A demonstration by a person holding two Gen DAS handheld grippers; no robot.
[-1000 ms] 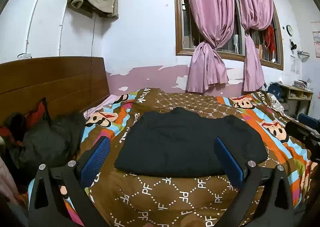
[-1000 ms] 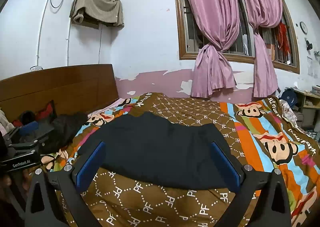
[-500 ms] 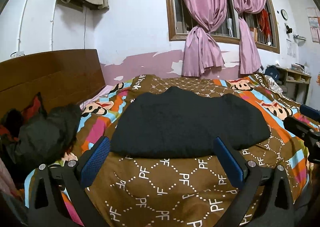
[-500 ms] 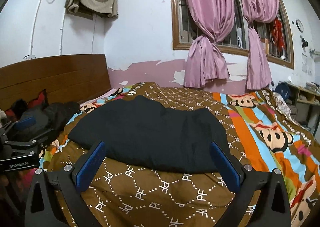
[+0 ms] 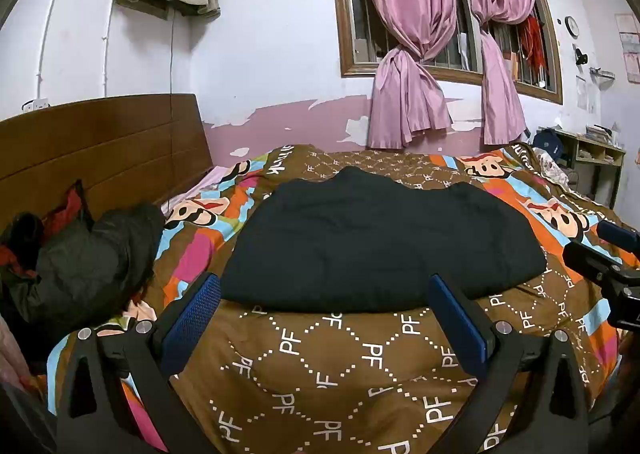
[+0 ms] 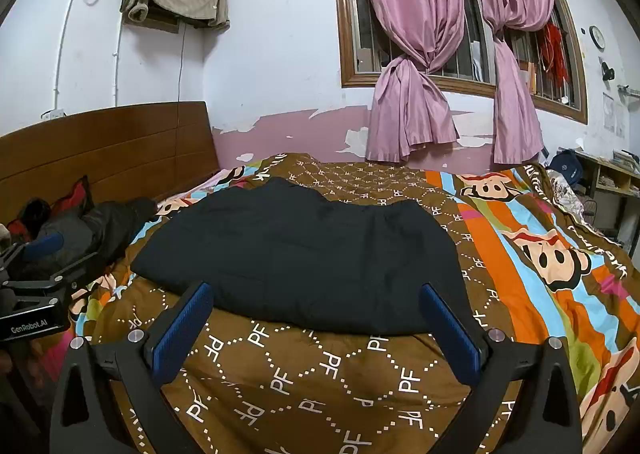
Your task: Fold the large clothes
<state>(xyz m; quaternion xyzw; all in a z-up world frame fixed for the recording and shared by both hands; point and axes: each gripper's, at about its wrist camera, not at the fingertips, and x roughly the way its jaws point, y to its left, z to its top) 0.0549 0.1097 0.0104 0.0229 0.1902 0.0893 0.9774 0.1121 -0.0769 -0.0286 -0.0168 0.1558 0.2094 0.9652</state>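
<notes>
A large black garment [image 5: 372, 242] [image 6: 304, 250] lies folded into a flat rectangle on the brown patterned bedspread [image 5: 340, 366] [image 6: 300, 382]. My left gripper [image 5: 324, 290] hovers open over the bedspread just short of the garment's near edge, nothing between its blue pads [image 5: 192, 314]. My right gripper [image 6: 316, 298] is likewise open before the near edge, empty. The right gripper's body [image 5: 608, 270] shows at the right edge of the left wrist view; the left gripper's body [image 6: 32, 294] shows at the left edge of the right wrist view.
A heap of dark and red clothes [image 5: 76, 254] [image 6: 80, 226] lies at the left by the wooden headboard [image 5: 100, 150]. Pink tied curtains [image 5: 404, 66] hang over the window behind the bed. A shelf unit [image 5: 592, 158] stands at the far right.
Both grippers have drawn back slightly from the garment and tilted, so more bedspread shows in front of it. The garment has stayed in place; both grippers stay open.
</notes>
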